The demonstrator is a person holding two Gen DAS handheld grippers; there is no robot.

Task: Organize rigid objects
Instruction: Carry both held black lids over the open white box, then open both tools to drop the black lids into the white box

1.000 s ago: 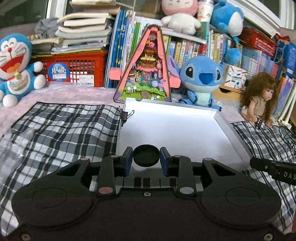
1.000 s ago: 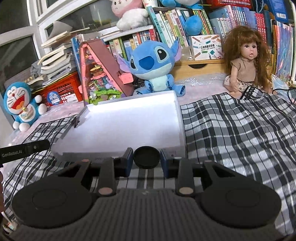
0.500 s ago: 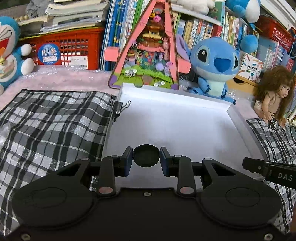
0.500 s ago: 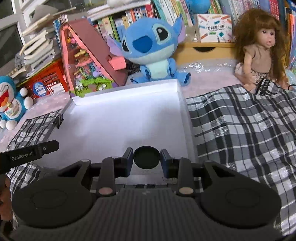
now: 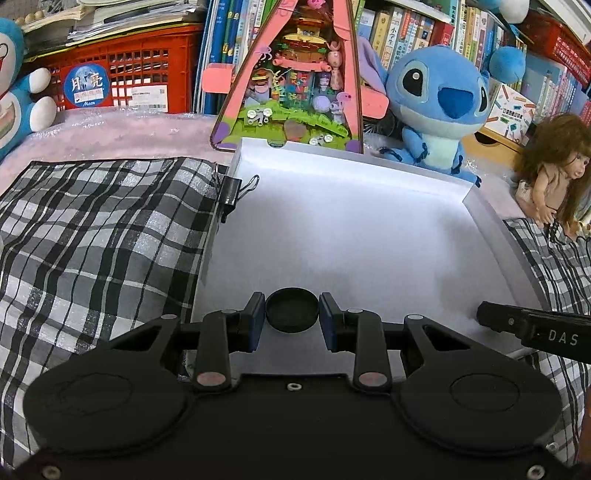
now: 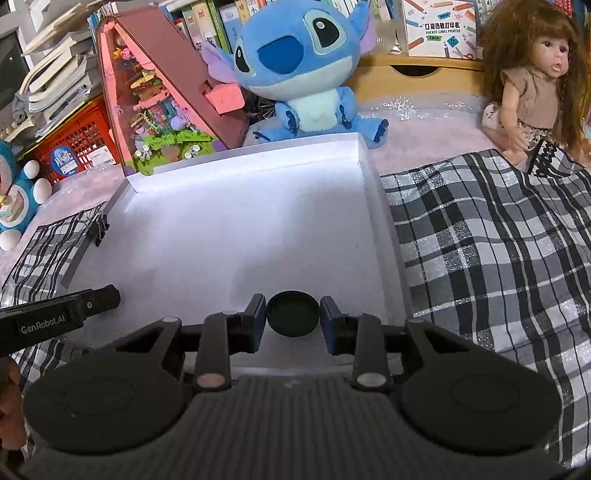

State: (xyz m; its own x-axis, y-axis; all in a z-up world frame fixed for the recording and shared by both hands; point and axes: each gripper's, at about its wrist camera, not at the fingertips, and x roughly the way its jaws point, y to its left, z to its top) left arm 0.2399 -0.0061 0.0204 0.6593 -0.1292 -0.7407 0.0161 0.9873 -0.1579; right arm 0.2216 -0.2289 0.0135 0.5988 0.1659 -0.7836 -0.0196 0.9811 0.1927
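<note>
- Writing: "DAS" is on the black bar (image 5: 535,330) at the right side of the tray in the left wrist view; "GenRobot.AI" is on the black bar (image 6: 59,314) at the left side of the tray in the right wrist view.
- A round blue sticker (image 5: 87,85) with Chinese characters and "Moon" is on the red crate (image 5: 122,79), behind the tray to the left.
- A white carton (image 6: 439,27) behind the tray to the right has "POCKET LABEL PRINTER" printed under Chinese text.
- Left gripper (image 5: 292,313) is narrowly open and pinches a black disc (image 5: 292,310) between its blue pads, above the near edge of the tray.
- Right gripper (image 6: 293,314) pinches a second black disc (image 6: 293,313) in the same way, also above the near edge of the tray.
- The white tray (image 5: 343,158) is shallow; its floor shows bare white in both views.
- A black binder clip (image 5: 231,192) sits on the left wall of the tray.
- Checked cloth (image 5: 96,236) lies at both sides of the tray.
- A blue plush (image 6: 303,70), a pink toy house (image 5: 295,85) and a doll (image 6: 532,81) stand behind the tray.
</note>
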